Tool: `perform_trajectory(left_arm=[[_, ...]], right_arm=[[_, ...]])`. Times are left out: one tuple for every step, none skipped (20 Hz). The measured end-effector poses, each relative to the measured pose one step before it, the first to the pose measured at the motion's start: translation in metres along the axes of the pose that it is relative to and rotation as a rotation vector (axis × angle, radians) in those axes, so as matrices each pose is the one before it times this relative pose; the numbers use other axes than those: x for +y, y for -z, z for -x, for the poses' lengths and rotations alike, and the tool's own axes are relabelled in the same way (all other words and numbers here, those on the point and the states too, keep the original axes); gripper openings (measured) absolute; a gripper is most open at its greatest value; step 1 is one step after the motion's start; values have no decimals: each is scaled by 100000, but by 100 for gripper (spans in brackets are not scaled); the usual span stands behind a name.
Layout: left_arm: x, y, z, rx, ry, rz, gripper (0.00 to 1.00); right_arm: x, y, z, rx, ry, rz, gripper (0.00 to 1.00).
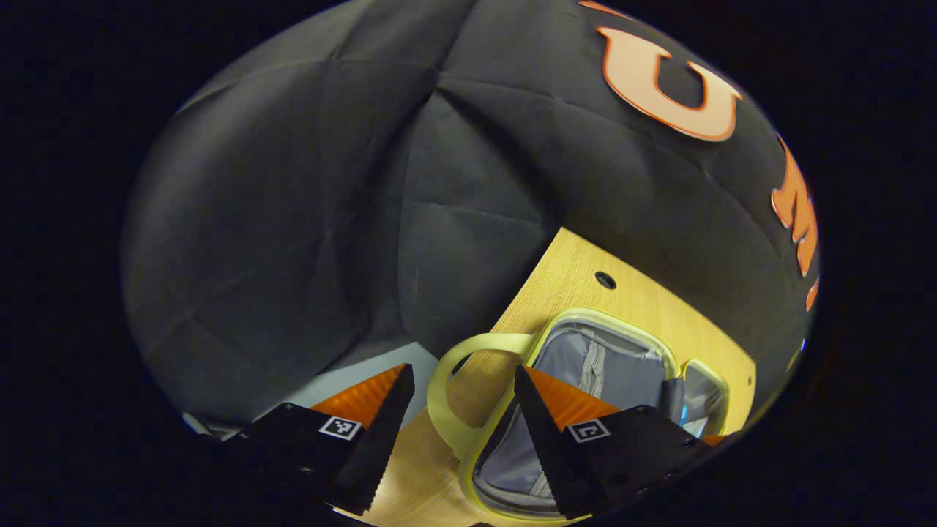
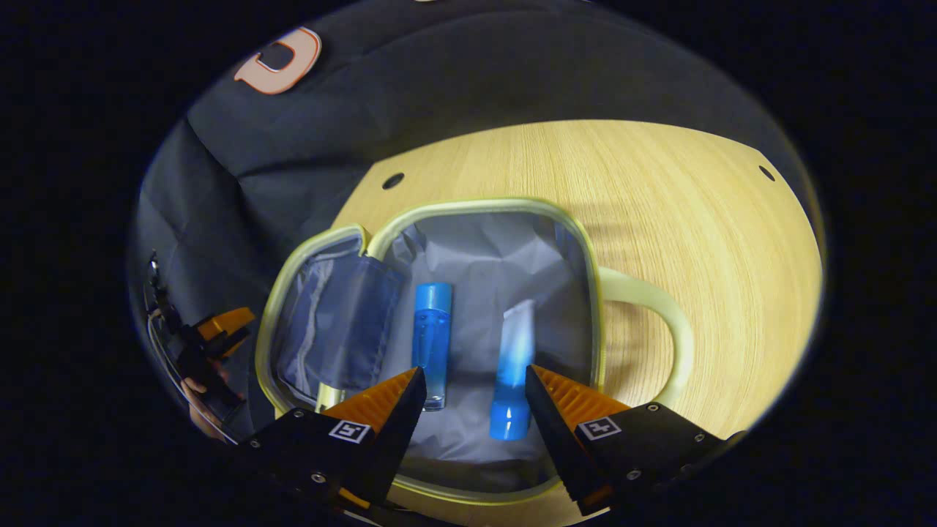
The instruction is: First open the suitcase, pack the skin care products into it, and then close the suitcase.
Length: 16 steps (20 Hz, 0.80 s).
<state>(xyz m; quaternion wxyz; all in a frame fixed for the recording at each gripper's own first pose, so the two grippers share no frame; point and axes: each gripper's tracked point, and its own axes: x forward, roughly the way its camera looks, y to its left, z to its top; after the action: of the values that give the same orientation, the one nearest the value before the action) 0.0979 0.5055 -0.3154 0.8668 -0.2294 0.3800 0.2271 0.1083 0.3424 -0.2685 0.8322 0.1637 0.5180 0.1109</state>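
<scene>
Step in hand: packing looks finished. The suitcase (image 2: 439,344) lies open on the wooden table (image 2: 703,241) with two skin care products on its grey lining, so closing is what remains, as I judge it.
Left of the right gripper: in the right gripper view, the lid (image 2: 329,329) stands folded out past the left finger, its lining creased. Further left, the left gripper (image 2: 219,333) shows small against the booth wall with a hand (image 2: 201,402) below it.
Between the right gripper's fingers: the right gripper (image 2: 474,399) hangs over the open half, jaws wide and empty. A blue bottle (image 2: 432,340) lies just ahead of the left finger, a blue-capped tube (image 2: 512,373) just inside the right finger. Neither is touched.
Right of the right gripper: the pale handle (image 2: 659,329) loops out over the table past the right finger.
Left gripper: in the left gripper view the left gripper (image 1: 463,395) is spread wide, holding nothing, tilted so the table runs diagonally. The handle (image 1: 446,388) lies between its fingers and the suitcase (image 1: 607,366) sits behind its right finger.
Next move calls for: drawing the right gripper clear of the open half, then getting a finger under the lid's rim and swinging it over both products until the rims meet.
Risk: the tube lies near the wall and could catch the rim.
</scene>
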Motion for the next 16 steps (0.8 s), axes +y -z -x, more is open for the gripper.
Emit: perform_trajectory(left_arm=[[-68, -166, -507, 728, 3923, 8186, 87], [-153, 239, -647, 1640, 3282, 9250, 86], [548, 6, -234, 1632, 1178, 8742, 86], [529, 294, -820, 818, 3019, 8277, 82], [266, 34, -220, 3168, 2870, 9231, 87], [223, 318, 15, 2562, 2453, 7432, 86], [502, 122, -172, 2399, 941, 5150, 77], [869, 800, -562, 3965, -435, 2455, 74], [156, 766, -661, 3201, 1092, 1371, 74], [148, 270, 141, 1890, -912, 164, 74], [-112, -190, -351, -1140, 1841, -928, 51], [-243, -67, 197, -275, 238, -1319, 54], [-196, -397, 368, -1916, -367, -2638, 54], [611, -130, -876, -3955, -4781, -4167, 54], [-975, 238, 559, 504, 1560, -2892, 24], [-735, -128, 903, -1403, -11, -2584, 24]], right_arm=[[-201, -229, 1102, -2378, -535, 181, 92], [-442, -363, 1014, -1718, 726, 301, 94], [-298, -219, 1058, -1583, 111, 247, 94], [-282, -284, 899, -1457, 637, 194, 95], [94, -170, 571, -1542, 60, -27, 94], [64, -267, 547, -1461, 221, -64, 94], [-286, -113, 673, -1420, 706, -17, 95], [-43, -298, 450, -1872, 150, -54, 95], [-107, -575, 588, -2994, 358, -197, 95], [-155, -797, 671, -3323, 45, -89, 96], [-382, -969, 664, -4528, 1295, 885, 96], [-511, -1156, 634, -4771, 1091, 1219, 96], [-123, -689, 274, -3965, 1195, 957, 95], [-413, -795, 373, -3410, 1156, 278, 95], [-405, -460, 442, -2348, 710, -152, 95], [-535, -492, 294, -1819, 1179, -262, 95]])
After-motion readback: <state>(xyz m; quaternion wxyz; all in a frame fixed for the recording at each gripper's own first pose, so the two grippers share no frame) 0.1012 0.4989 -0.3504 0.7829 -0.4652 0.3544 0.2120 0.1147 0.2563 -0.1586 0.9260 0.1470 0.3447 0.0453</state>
